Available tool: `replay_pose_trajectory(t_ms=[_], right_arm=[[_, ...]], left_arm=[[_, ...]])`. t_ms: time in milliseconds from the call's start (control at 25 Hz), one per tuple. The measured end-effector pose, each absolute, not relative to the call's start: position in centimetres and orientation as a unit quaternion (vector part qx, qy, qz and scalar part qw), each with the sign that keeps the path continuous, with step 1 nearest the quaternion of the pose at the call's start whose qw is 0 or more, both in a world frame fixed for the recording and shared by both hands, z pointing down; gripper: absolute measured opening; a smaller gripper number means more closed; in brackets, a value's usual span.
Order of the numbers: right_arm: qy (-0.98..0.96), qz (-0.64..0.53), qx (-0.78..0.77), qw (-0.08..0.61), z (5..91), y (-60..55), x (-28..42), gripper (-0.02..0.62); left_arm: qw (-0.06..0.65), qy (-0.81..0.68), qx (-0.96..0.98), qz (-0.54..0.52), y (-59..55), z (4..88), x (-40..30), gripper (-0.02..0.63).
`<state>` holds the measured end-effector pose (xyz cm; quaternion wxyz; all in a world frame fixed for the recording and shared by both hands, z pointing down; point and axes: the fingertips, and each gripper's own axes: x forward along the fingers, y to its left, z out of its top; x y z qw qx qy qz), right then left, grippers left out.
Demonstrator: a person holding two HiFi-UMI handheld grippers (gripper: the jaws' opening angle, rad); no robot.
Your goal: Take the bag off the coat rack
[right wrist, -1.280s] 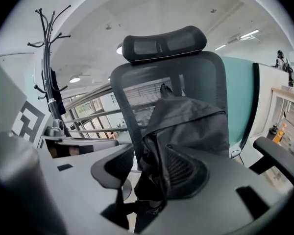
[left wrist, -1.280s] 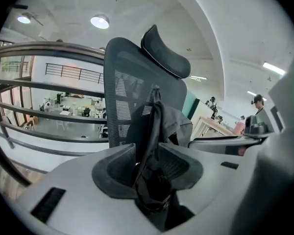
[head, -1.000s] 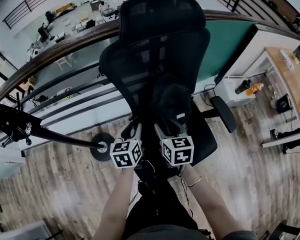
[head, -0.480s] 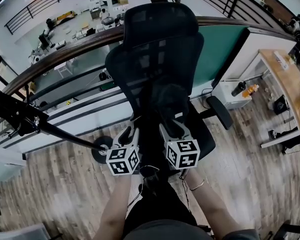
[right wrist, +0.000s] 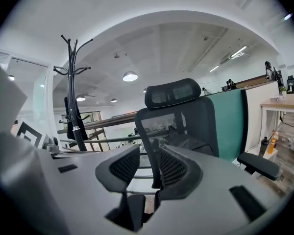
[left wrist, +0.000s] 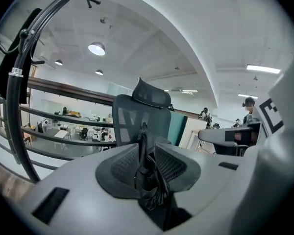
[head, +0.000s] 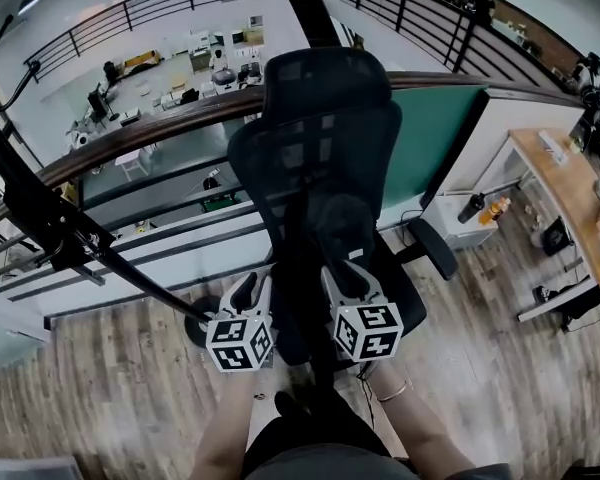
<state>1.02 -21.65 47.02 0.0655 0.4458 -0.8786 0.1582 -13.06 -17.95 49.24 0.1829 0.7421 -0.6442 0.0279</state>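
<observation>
Narrower than before, left claw (left wrist: 146, 153) closes on bag strap (left wrist: 149, 187); right claw (right wrist: 149, 153) closing, gapped.

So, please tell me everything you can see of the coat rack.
The coat rack is a thin black pole, metal as it looks, with curved hooks on top and a round base on the wooden floor. It stands upright beside the railing, left of the office chair. A pale band rings the pole, and a dark item hangs against it.
</observation>
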Motion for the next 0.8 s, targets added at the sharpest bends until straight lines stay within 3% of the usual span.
replay_pose_trajectory(t_ms=[320,600,800], right_arm=[[-0.89,0.14,0.431,0.051,45.0,-19.0,0.8,0.096],[-0.893,0.118,0.433,0.035,43.4,-17.4,0.4,0.006],[-0.897,0.102,0.43,0.035,42.4,-16.4,0.0,0.005]], left_arm=[[0.165,-0.665,0.728,0.009,-15.2,47.2,-14.6,0.095],[0.143,-0.672,0.726,0.011,-13.4,45.8,-15.2,0.06],[0.135,-0.681,0.72,0.008,-12.2,44.9,-16.4,0.048]])
